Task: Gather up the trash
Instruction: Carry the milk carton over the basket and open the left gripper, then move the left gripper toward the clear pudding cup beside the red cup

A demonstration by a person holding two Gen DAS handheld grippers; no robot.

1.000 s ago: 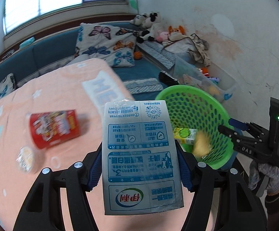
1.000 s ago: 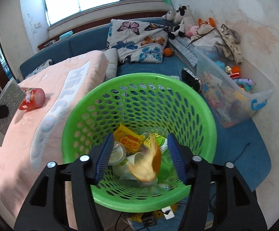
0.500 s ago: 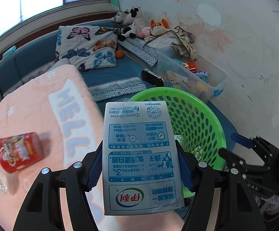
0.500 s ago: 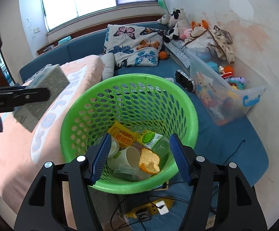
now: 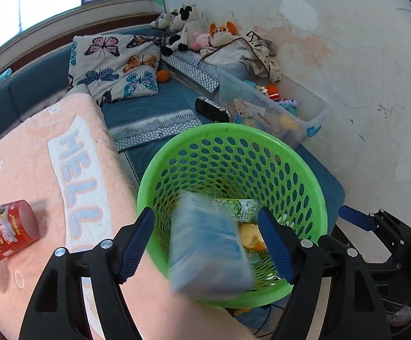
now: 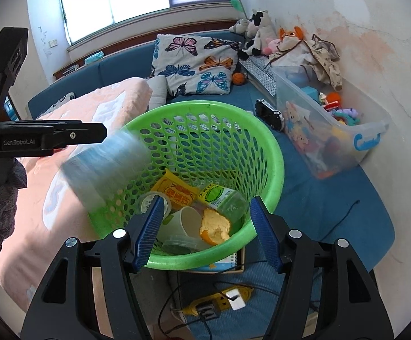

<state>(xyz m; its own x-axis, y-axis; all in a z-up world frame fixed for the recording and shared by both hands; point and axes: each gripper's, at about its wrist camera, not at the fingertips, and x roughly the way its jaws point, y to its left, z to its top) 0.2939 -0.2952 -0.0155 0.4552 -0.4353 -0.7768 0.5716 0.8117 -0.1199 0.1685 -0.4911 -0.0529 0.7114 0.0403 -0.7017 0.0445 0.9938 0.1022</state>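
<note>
Blurred carton [image 5: 208, 243], seemingly loose, over green basket [image 5: 313, 187].

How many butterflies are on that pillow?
9 show on the butterfly pillow leaning on the blue sofa: three across the top, three across the middle, three along the bottom. A dark one at the lower left is partly hidden, so more may be tucked behind.

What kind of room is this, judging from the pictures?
Probably a bedroom or a child's playroom at home: a butterfly pillow on a blue mattress, stuffed animals in the corner, and a clear bin of toys.
</note>
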